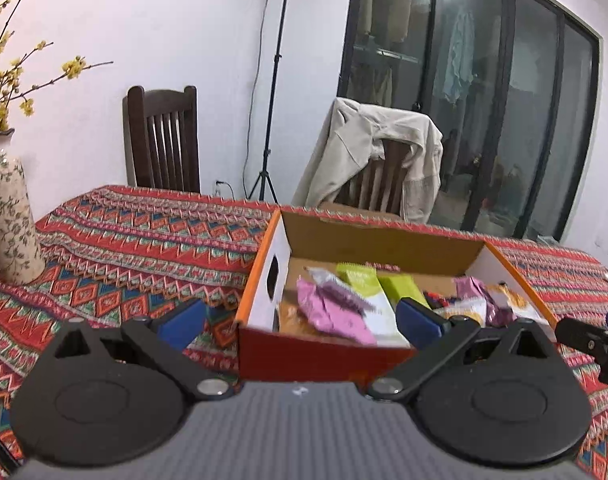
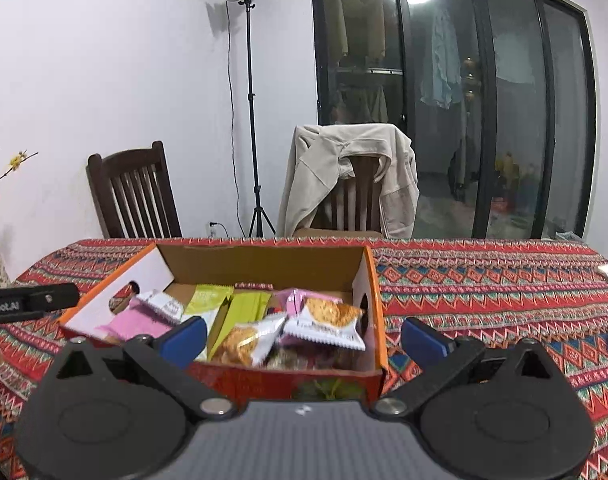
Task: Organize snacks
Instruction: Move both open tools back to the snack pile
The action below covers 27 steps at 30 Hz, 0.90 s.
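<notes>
- Your left hand-held gripper [image 1: 300, 322] is spread wide, holding nothing.
- Your right hand-held gripper [image 2: 304, 334] is spread wide too, empty.
- The snack packets [image 2: 324, 320] lie piled in the open cardboard box [image 2: 264, 262] on the tabletop [image 2: 484, 284].

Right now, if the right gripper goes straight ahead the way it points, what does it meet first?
Probably the near wall of the orange box, which sits between the open right gripper's fingers. If it clears the rim, the cracker packets come next; depth is uncertain.

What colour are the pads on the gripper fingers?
Blue. The pads show best in the right wrist view, on black arms.
</notes>
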{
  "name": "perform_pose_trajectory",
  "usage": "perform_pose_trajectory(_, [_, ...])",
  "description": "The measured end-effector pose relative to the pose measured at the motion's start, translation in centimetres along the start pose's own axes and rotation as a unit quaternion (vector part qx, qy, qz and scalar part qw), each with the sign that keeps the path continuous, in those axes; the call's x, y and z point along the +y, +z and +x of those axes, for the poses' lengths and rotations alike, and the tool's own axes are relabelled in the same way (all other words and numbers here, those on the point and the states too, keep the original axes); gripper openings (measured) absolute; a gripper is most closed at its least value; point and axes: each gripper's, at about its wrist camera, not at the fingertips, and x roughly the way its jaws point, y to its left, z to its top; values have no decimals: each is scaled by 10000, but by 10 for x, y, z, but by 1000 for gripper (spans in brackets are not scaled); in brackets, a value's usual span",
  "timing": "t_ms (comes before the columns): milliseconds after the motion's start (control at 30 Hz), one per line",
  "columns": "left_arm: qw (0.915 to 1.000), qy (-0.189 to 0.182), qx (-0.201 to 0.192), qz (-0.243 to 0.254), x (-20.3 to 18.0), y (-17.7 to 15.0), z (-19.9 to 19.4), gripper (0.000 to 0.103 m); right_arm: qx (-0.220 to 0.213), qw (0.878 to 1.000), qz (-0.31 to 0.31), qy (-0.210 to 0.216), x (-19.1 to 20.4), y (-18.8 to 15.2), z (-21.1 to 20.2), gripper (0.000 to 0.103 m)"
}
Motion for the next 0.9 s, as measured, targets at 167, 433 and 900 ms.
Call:
perform_pose_trajectory(167, [9999,-84,62,81,4,-13,-17,103,77,10000,-50,4,0,-11,-14,103])
perform_pose_trajectory(433, [9993,-233,168,225,8,-31,-37,103,262,9993,-267,-21,1,-37,-32,103])
perform_pose_trajectory(900, [9987,-384,312,81,19,-53,-31,103,692,9956,-586,-251,-11,-62,-30,103])
